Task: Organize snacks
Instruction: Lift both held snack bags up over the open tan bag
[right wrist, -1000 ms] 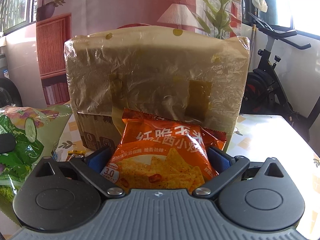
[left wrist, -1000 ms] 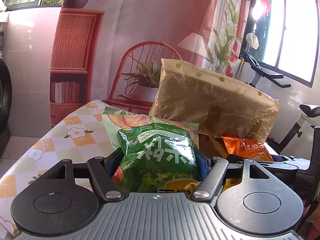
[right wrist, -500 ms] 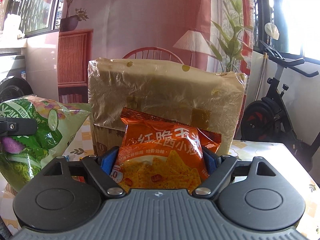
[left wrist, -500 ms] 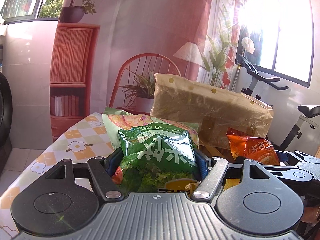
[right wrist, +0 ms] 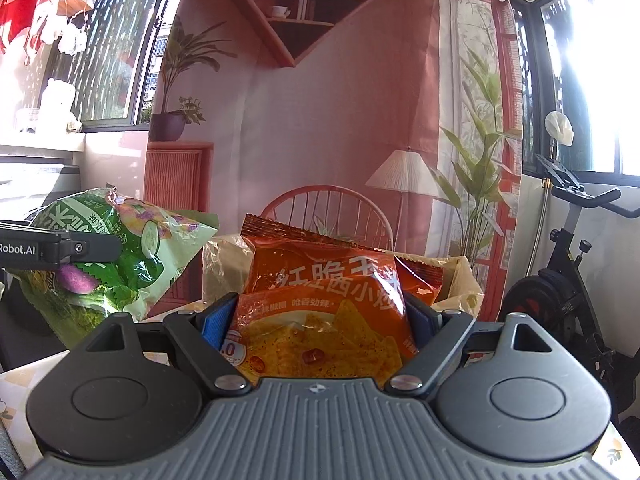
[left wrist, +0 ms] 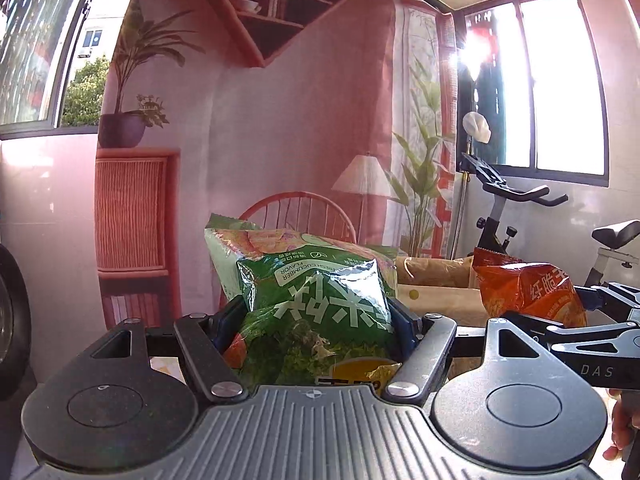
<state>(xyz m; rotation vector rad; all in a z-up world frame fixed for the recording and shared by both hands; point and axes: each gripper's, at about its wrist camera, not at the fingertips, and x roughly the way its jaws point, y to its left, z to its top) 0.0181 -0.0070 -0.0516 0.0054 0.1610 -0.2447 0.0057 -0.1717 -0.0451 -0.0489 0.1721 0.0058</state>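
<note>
While a pink backdrop (right wrist: 340,128) printed with a corner shelf, a lamp, a chair and plants fills the far side of the room, windows (left wrist: 560,80) let in hard sunlight on the right and an exercise bike (right wrist: 568,248) stands below them. Only a sliver of the counter (right wrist: 16,384) shows, at the lower left of the right wrist view, covered in a pale checked cloth with small flowers.

Behind both snack bags sits an open box (left wrist: 436,280) lined with wrinkled tan plastic, its rim at about the height of the bags; the right wrist view shows the liner on either side of the orange bag.

The left gripper (left wrist: 316,320) has its jaws clamped on the green bag (left wrist: 316,292), a glossy cucumber-flavour chip bag with white characters, held upright and puffed, clear of the counter and left of the box. The right gripper (right wrist: 320,320) has its jaws closed on the orange bag (right wrist: 324,300), which carries corn-chip pictures, white lettering and a crimped top seal; it is held up directly in front of the box opening. The two bags hang side by side, near but apart.
</note>
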